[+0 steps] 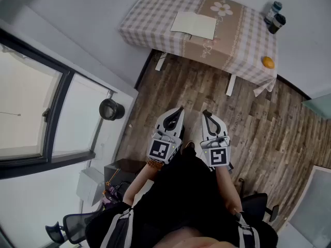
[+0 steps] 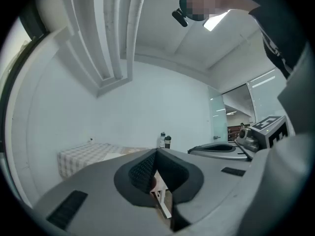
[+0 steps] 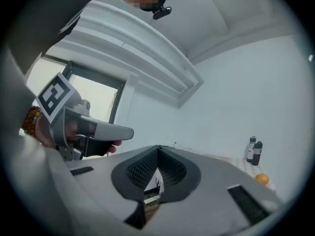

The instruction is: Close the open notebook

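The notebook (image 1: pixel 194 25) lies open and flat on the table (image 1: pixel 155 19), pale pages up. It sits on the checked cloth, and its right edge reaches onto the beige band with the daisy print. Nothing touches it.

Two dark bottles (image 1: pixel 274 15) stand together at the table's far right corner, well apart from the notebook. An orange (image 1: pixel 268 62) rests near the right edge, on the side nearer the person. The right gripper view shows the same bottles (image 3: pixel 254 151) and orange (image 3: pixel 262 179) low at its right.

The person stands on the wood floor (image 1: pixel 248 118), well back from the table, with both grippers side by side in front of the body, held level and pointing toward the table. The left gripper (image 1: pixel 179 109) has its jaws closed: in its own view the pads meet at the tip (image 2: pixel 156 151) with nothing between them. The right gripper (image 1: pixel 206 113) is closed too, its pads pressed together (image 3: pixel 158 147) and empty. Neither gripper is near the notebook.

To the left a large window (image 1: pixel 31 107) fills the wall, and a round dark object (image 1: pixel 111 109) sits just beside its frame. An office chair (image 1: pixel 72 226) shows at the bottom left, behind the person.
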Available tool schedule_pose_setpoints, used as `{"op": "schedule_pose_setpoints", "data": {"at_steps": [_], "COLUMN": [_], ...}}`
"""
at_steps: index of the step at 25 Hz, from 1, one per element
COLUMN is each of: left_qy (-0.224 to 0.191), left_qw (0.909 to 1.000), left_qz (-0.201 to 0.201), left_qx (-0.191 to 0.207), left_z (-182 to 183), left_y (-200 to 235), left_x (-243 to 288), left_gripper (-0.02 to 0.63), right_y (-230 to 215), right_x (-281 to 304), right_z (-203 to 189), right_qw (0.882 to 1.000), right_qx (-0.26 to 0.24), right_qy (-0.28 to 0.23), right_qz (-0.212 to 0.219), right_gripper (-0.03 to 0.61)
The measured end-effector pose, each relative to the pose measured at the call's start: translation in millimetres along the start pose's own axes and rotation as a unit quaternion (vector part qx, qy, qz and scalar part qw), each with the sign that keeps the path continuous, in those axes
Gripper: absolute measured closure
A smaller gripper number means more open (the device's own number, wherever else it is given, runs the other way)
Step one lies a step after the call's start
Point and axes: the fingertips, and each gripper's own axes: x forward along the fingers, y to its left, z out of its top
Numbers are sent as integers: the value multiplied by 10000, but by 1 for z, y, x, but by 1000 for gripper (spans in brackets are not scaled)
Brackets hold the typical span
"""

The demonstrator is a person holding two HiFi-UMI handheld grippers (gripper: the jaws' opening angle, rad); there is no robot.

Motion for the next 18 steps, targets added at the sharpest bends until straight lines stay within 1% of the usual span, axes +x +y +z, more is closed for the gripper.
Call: {"op": "schedule_pose_setpoints", "data": {"at_steps": [3,8,12,18], "left_qy": [-32,-204,-227,-269], "left_qw": [10000,9998,9997,9995], "left_qz": [-27,-81,-51,-171], "left_qx": [38,-13,-61,-54], "left_z": [-4,8,12,12], "left_y": [17,56,95,141], "left_x": [14,45,70,103], "left_gripper": [607,607,607,608], "right_y": [-5,-15,-22,-33], "right_x": [22,69,111,167], "right_z": [-4,1,5,6], "right_qw": [10000,10000,9999,9998], "right_qx": [0,18,-76,-129], "right_qy": [5,-43,-44,1], "right_qz": [-73,-85,-50,-144], "right_gripper": [574,572,572,572]}}
